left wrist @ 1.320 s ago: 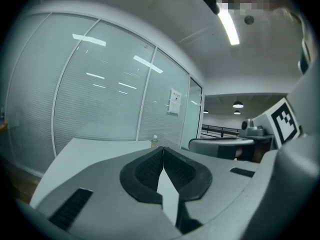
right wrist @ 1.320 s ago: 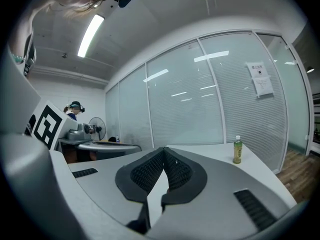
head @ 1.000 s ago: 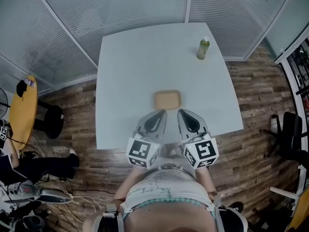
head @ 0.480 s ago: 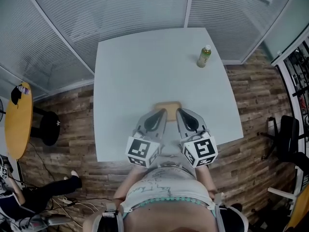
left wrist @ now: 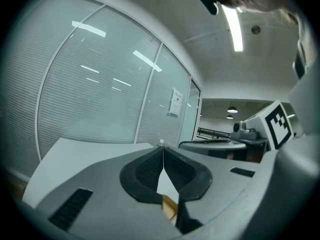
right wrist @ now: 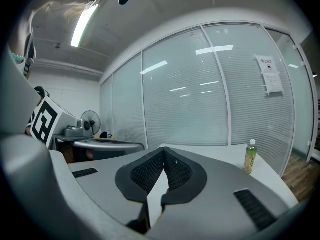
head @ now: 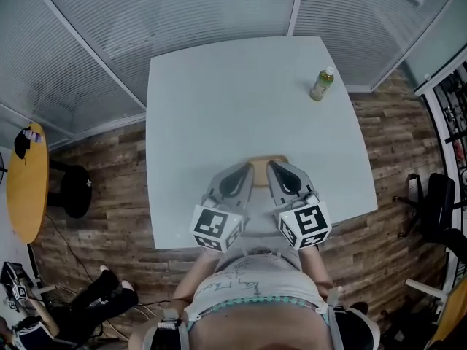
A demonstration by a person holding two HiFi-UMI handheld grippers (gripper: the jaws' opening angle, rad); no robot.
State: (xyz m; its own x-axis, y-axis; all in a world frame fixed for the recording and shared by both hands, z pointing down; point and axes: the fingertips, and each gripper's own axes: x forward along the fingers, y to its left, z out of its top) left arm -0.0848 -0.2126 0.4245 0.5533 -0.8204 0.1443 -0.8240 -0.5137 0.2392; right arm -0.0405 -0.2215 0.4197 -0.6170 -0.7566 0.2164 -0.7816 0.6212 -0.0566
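Note:
Seen from the head view, a white table (head: 219, 86) has a flat tan block (head: 264, 165) near its front edge. A green bottle (head: 322, 84) stands at the far right. My left gripper (head: 235, 172) and right gripper (head: 282, 170) hover side by side over the block and hide its near part. Both are shut with nothing between the jaws. In the left gripper view the left gripper (left wrist: 163, 150) has its pads pressed together, and a bit of the tan block (left wrist: 170, 207) shows below. The bottle (right wrist: 249, 156) stands to the right of the right gripper (right wrist: 164, 149).
Glass partition walls with blinds (head: 182, 13) close off the table's far side. A yellow round table (head: 27, 181) and black stool (head: 76, 192) stand at the left on the wooden floor. A person (head: 80, 312) sits lower left. A black chair (head: 430, 199) is at the right.
The head view has shifted so the table and bottle sit further right. The grippers now cover more of the tan block. Both stay shut.

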